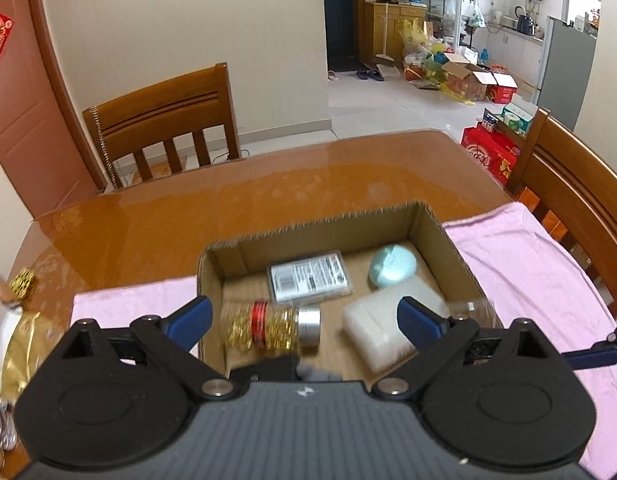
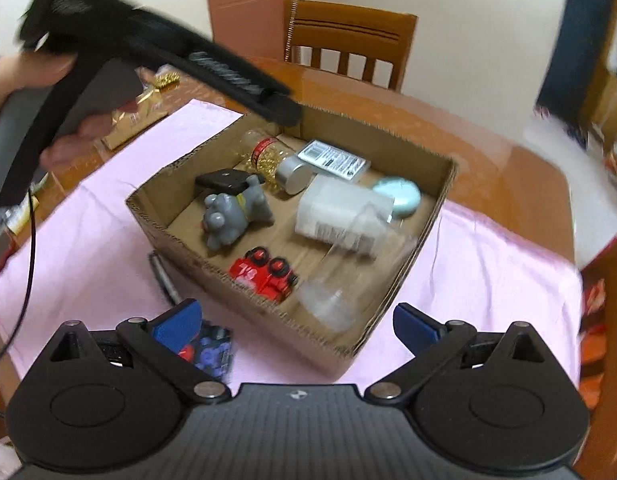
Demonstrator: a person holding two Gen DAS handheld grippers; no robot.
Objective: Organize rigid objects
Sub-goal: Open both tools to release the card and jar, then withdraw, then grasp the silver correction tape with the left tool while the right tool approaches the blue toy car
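A glossy orange-brown dining table [image 1: 268, 188] fills the middle of the left wrist view, a pink cloth [image 1: 540, 264] spread over its near end and an open cardboard box [image 1: 320, 220] set on the cloth. Two wooden chairs stand at the table, one at upper left [image 1: 164, 120] and one at the right edge [image 1: 564, 168]. Behind them — a pale wall, a reddish door [image 1: 24, 92] and a tiled floor running back to a cluttered kitchen corner at upper right.

The left gripper [image 1: 304, 320] hangs over the box with its blue fingers wide apart and nothing between them. In the box lie a jar of gold beads [image 1: 272, 328] on its side, a white printed pack [image 1: 308, 280], a pale green round case [image 1: 392, 266] and a white plastic container [image 1: 384, 328], the last two blurred.

From the right wrist view the right gripper [image 2: 296, 324] is likewise spread and empty, low in the frame above the box's near corner. A grey toy dog [image 2: 232, 216], a red toy truck [image 2: 268, 276] and a clear cup [image 2: 332, 300] — smeared, hard to read — sit in the box. A small blue toy [image 2: 212, 352] on the cloth is half hidden by the blue finger [image 2: 176, 324]. At upper left a person's hand [image 2: 24, 76], cut off by the frame, grips a black handle.
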